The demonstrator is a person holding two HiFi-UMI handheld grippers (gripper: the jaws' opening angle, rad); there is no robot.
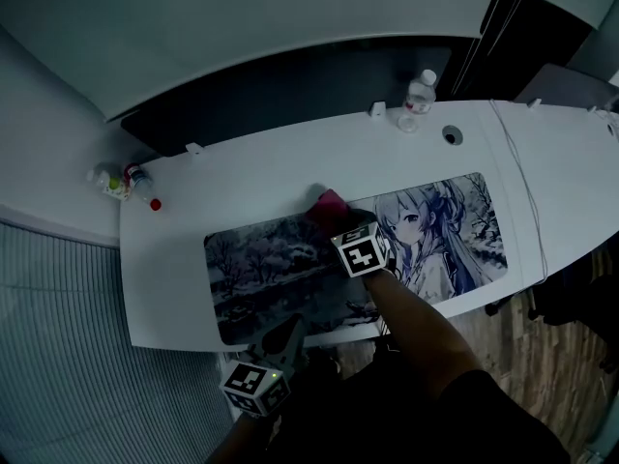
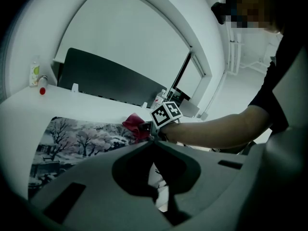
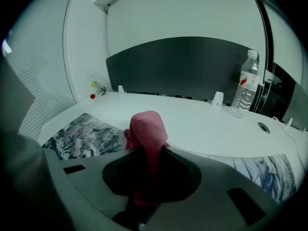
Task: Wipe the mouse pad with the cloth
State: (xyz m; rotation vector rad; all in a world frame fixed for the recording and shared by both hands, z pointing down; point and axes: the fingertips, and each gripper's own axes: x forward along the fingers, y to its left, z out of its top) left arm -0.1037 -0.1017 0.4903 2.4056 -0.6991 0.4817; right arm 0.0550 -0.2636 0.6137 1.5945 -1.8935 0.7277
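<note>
Desk (image 1: 242,162), white and curved, carries the long printed mouse pad (image 1: 280,269) along its near side. The right gripper (image 3: 150,152) reaches over the pad, its jaws clamped on the pink cloth (image 1: 329,204), which is bunched at the pad's far edge with one fold flopping over the jaw tips. The left gripper (image 2: 153,142) hovers by the desk's front edge, jaws together and empty. A capped clear water bottle (image 1: 418,100) stands at the far side, but its fill level is unreadable. The small bottles (image 1: 116,180) in the far-left corner are too dim to identify.
</note>
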